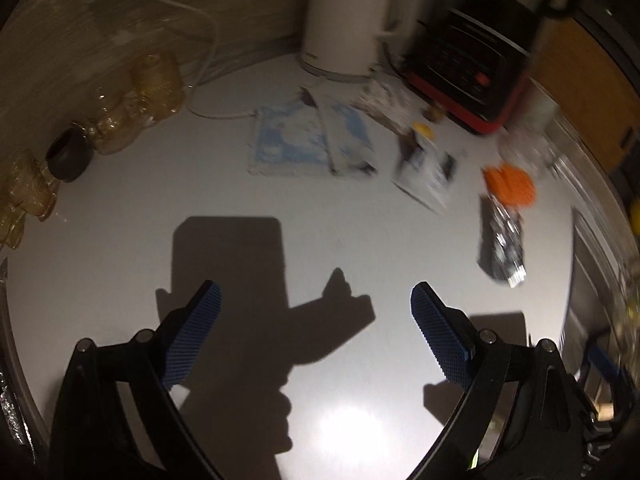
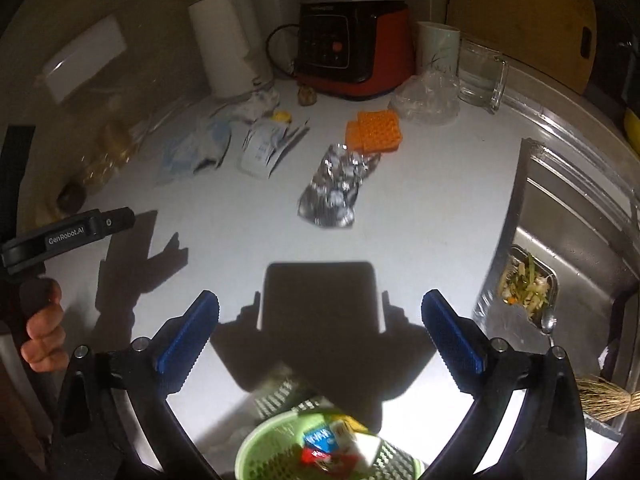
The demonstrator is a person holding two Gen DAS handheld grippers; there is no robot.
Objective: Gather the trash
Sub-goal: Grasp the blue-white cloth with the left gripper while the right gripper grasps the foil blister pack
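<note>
**Two grippers spread wide above the counter, trash scattered beyond them**

Both of your grippers stood wide apart with nothing between the blue pads. Your left gripper (image 1: 316, 292) hung over a bare stretch of the white counter (image 1: 120, 248), its shadow falling just ahead of it. Your right gripper (image 2: 320, 304) was spread as far as it goes and held nothing; directly under it sat the green basket (image 2: 256, 448), with colourful wrappers (image 2: 324, 444) already lying inside.

The trash lay further back on the counter. A crumpled silver foil wrapper (image 2: 334, 188) rested nearest, touching the orange block (image 2: 374, 130) behind it. To their left lay a white printed packet (image 2: 266, 146) and blue-and-white packets (image 2: 196, 152), with a crushed clear plastic piece (image 2: 426, 98) to the right, just beside the glass mug (image 2: 482, 74). The red and black appliance (image 2: 352, 44) and white kettle (image 2: 226, 48) stood against the wall. In the sink (image 2: 580, 220) at the right, a strainer (image 2: 528, 284) held food scraps. Your left hand (image 2: 42, 328) showed at the left edge of the right wrist view.
</note>
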